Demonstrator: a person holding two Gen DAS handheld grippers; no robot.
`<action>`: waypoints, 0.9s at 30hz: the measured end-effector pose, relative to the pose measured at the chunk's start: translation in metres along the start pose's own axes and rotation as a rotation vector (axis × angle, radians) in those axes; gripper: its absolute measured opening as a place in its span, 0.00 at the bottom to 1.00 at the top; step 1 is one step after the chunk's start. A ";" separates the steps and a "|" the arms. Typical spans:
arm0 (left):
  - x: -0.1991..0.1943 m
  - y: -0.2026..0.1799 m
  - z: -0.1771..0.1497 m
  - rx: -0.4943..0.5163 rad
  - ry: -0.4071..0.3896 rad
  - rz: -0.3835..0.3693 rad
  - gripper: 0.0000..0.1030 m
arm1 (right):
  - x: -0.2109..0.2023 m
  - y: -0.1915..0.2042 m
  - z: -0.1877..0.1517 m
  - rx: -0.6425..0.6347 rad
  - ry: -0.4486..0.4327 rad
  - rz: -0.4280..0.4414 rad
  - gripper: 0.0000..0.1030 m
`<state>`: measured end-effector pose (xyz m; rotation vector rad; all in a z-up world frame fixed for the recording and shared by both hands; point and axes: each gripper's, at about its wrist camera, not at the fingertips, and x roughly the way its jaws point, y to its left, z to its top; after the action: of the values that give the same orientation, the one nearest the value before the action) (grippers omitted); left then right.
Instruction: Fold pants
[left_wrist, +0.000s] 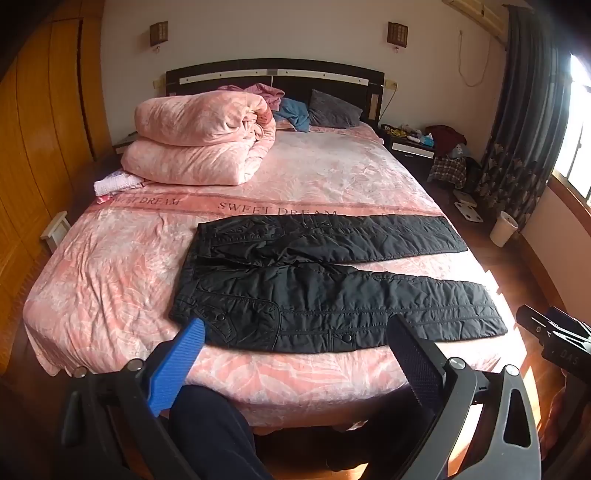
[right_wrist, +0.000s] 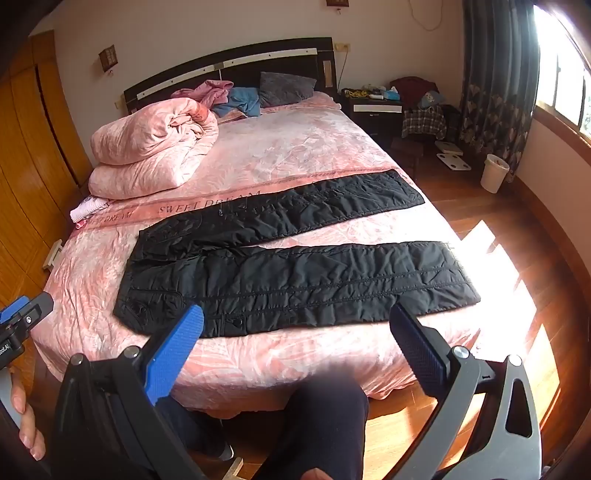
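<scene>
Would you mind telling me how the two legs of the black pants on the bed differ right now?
The near leg lies close to the bed's front edge; the far leg lies further in, crossing the "SWEET DREAM" band. The near leg's cuff reaches the sunlit side edge; the far leg's cuff stays in shade. Both are black, quilted, flat, unfolded and spread apart in a V.

window (right_wrist: 565, 81) daylight glares across the floor (right_wrist: 491, 258); fisheye edges bend, darken.

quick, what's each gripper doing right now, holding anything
Left gripper: open, holding nothing, above the near edge of the black pants.
Right gripper: open, holding nothing, also short of the pants.
</scene>
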<state>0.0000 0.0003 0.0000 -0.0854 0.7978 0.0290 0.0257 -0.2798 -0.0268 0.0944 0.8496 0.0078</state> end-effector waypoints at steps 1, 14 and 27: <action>0.000 0.000 0.000 0.001 0.004 0.003 0.97 | 0.000 0.000 0.000 -0.003 0.004 -0.005 0.98; 0.001 0.000 0.001 -0.006 0.011 0.000 0.97 | 0.002 0.004 0.000 -0.004 0.002 -0.003 0.98; 0.001 0.006 -0.001 -0.004 0.006 0.006 0.97 | 0.007 0.008 0.002 -0.005 0.010 -0.006 0.98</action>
<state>-0.0005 0.0060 -0.0019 -0.0873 0.8044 0.0363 0.0318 -0.2722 -0.0305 0.0874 0.8601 0.0051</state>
